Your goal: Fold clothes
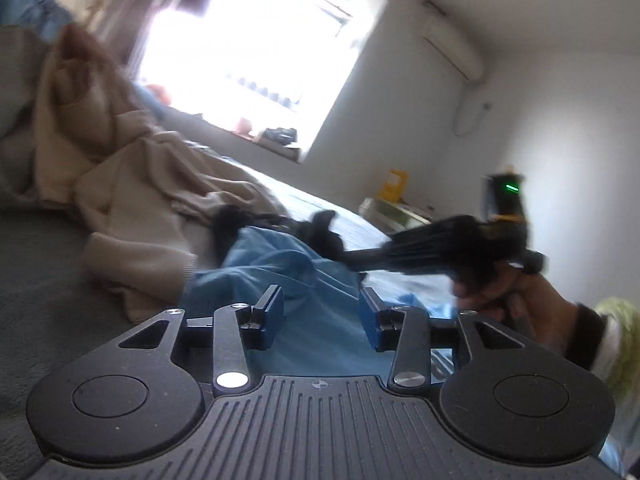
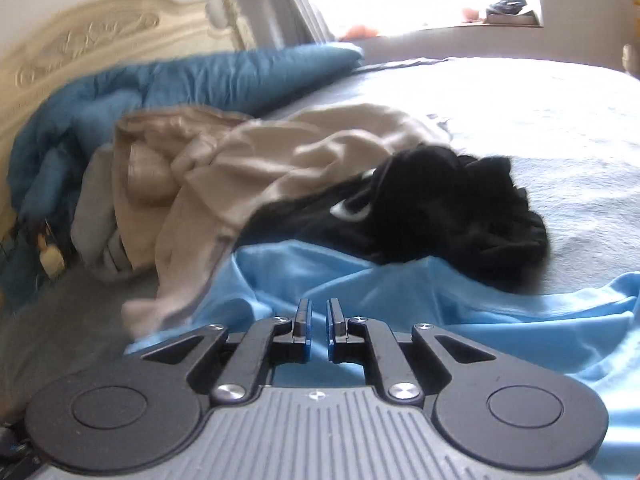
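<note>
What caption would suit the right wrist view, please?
Right claw, nearly shut, hovers over light blue garment beside black and beige clothes.

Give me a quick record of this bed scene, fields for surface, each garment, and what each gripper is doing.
surface: bed, pale cover
light blue garment: spread nearest both grippers
black garment: bunched, lying beyond the blue one
beige garment: crumpled heap beside the black one
left gripper: open, blue cloth between its fingers
right gripper: nearly closed, narrow gap, over the blue cloth; grip unclear
</note>
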Demonstrator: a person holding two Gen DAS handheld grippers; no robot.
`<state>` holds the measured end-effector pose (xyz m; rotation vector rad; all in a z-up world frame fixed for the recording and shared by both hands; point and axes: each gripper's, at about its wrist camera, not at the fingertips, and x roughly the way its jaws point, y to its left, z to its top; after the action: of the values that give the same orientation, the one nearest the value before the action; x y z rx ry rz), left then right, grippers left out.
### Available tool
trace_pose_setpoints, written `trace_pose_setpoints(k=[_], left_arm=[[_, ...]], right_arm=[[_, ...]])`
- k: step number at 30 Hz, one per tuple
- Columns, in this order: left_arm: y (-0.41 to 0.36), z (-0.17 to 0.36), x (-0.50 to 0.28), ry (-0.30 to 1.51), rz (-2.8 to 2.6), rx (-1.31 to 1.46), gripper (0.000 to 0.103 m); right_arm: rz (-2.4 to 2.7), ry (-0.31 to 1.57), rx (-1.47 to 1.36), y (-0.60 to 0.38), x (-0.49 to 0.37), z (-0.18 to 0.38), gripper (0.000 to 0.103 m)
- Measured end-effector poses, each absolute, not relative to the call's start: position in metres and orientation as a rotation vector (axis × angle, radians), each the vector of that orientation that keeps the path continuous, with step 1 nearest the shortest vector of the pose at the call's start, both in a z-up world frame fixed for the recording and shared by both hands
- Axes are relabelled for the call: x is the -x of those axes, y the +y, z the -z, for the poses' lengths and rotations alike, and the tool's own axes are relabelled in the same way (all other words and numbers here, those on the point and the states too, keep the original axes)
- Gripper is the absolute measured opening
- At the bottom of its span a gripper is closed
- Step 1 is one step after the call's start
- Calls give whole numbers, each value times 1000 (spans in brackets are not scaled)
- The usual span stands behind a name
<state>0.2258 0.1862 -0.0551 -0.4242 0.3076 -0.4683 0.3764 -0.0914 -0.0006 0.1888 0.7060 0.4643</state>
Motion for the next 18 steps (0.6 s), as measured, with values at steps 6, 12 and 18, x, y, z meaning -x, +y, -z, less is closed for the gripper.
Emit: trace_pose_setpoints(k=[6, 12, 18], left_arm=[[222, 68, -253, 373, 253, 579, 54], [265, 79, -253, 339, 108, 775, 54], [287, 92, -257, 364, 179, 915, 54]], right_arm=[[-693, 690, -50, -30, -355, -25, 31], [-833, 642, 306, 51, -339, -11, 43], [-866, 662, 527, 93, -330, 12, 19]])
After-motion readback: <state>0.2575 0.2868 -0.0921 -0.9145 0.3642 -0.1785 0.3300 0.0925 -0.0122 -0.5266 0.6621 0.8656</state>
